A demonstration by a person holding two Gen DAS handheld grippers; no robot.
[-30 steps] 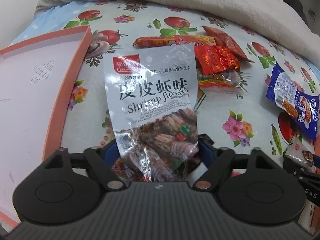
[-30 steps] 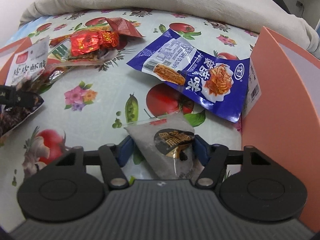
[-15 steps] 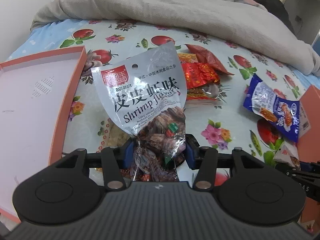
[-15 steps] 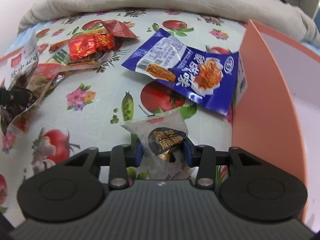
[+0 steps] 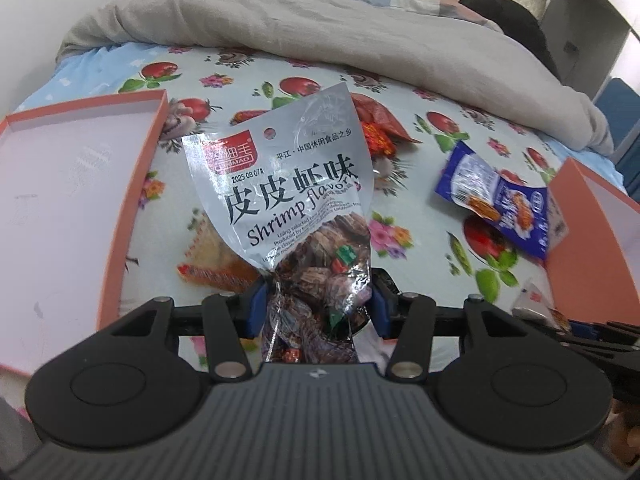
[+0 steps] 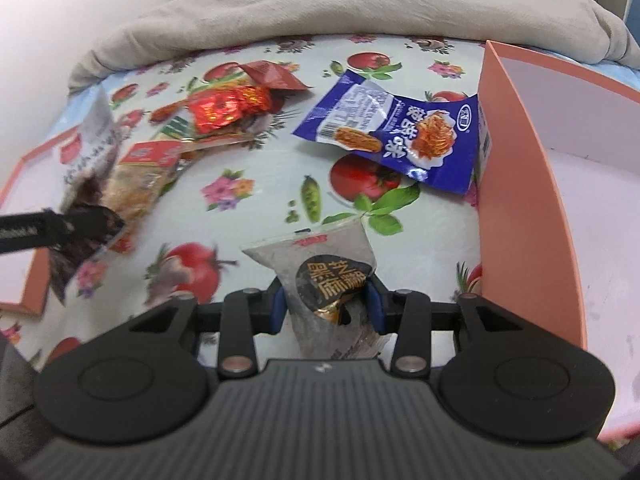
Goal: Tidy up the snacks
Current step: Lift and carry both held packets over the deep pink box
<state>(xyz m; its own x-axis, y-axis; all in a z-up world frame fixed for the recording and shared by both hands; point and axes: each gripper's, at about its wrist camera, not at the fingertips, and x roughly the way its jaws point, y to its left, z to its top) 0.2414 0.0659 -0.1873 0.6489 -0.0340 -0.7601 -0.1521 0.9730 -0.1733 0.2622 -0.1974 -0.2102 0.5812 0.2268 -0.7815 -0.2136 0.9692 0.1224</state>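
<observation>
Both packets have been lifted since 1 second ago: shrimp bag (image 5: 296, 200) clamped by the left gripper (image 5: 316, 304), sesame packet (image 6: 328, 280) by the right gripper (image 6: 326, 304). Each is best lowered flat into its nearest box (image 5: 136, 184).

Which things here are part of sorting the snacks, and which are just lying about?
Job:
- shrimp packet, in left jaws
- sesame packet, in right jaws
- blue packet
- red wrappers
- pink box
- pink lid

Lying about:
- beige blanket
- fruit-print cloth

Silver shrimp-flavour snack pouch (image 5: 288, 196) upright, pinched at its clear bottom, small grey sesame snack packet (image 6: 324, 276) likewise pinched, blue foil noodle-snack packet (image 6: 392, 132) lying flat against peach box wall (image 6: 516, 184), red foil wrappers (image 6: 224, 108) heaped beyond.
</observation>
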